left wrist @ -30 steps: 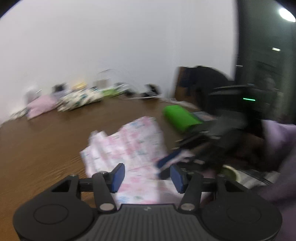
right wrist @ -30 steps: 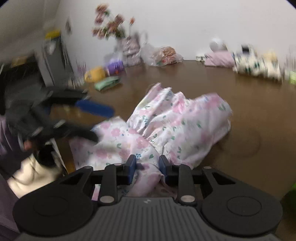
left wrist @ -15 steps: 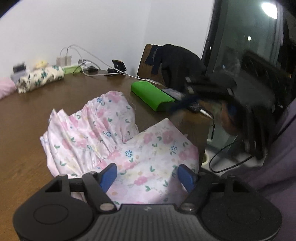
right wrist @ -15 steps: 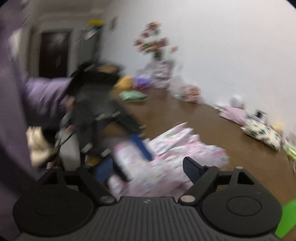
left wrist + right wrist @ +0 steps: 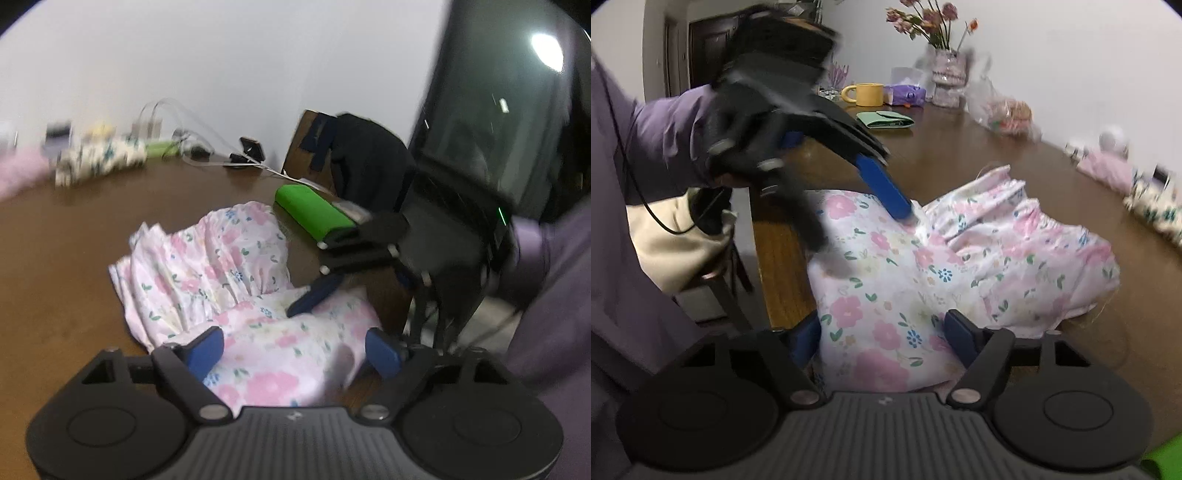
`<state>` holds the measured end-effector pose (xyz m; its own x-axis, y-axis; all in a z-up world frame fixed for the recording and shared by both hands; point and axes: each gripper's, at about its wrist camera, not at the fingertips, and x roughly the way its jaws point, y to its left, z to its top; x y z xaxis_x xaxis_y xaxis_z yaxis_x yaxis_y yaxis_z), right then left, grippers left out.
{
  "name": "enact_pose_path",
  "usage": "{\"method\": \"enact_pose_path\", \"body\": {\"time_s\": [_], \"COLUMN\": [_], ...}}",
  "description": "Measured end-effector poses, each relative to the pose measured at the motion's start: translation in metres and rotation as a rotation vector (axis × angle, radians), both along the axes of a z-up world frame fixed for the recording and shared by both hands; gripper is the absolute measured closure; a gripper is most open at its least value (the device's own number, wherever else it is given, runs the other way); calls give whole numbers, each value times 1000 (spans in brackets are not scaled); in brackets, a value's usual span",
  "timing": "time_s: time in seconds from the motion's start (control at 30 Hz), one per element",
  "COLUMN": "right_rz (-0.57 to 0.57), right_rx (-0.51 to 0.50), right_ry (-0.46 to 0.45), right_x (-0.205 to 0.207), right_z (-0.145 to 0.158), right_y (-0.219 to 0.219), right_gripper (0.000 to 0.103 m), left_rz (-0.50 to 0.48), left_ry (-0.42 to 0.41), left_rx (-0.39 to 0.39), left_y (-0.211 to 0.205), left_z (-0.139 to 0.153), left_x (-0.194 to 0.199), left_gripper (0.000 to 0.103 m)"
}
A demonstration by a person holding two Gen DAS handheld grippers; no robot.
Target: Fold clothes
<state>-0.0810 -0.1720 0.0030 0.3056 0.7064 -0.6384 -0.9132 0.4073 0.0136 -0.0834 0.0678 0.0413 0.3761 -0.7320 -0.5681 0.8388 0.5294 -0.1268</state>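
Just one floral garment (image 5: 236, 280) (two grippers spread)

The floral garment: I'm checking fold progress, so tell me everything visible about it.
The floral garment is thin, light fabric, white-pink with pink flowers and green leaves, partly gathered into ruffles. It lies crumpled in a loose heap at the edge of the brown table, not neatly folded. Both open grippers straddle it; a blue finger touches its top.

A green case (image 5: 314, 216) lies on the brown table (image 5: 55, 277) before a chair (image 5: 308, 147) draped in black. A yellow mug (image 5: 866, 94), vase (image 5: 947, 81) and green pouch (image 5: 884, 120) stand farther off.
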Motion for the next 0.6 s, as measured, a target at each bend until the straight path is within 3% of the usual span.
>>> {"method": "enact_pose_path", "body": {"time_s": [0.1, 0.13, 0.2, 0.37, 0.6], "right_rz": [10, 26, 58, 122, 171], "right_rx": [26, 41, 72, 132, 192], "right_ry": [115, 172, 273, 438, 630], "right_x": [16, 21, 27, 31, 41], "right_z": [6, 7, 6, -1, -7], "right_y": [-3, -6, -12, -27, -42], "right_gripper": [56, 68, 68, 70, 71], "left_rz": [-18, -21, -34, -154, -266], "left_ry": [-73, -98, -172, -450, -554], "left_rx": [57, 68, 98, 196, 328], "left_y": [-7, -9, -16, -31, -40], "left_z": [-2, -2, -1, -12, -37], "left_x": [-10, -14, -27, -68, -99], "left_gripper": [20, 20, 20, 19, 20]}}
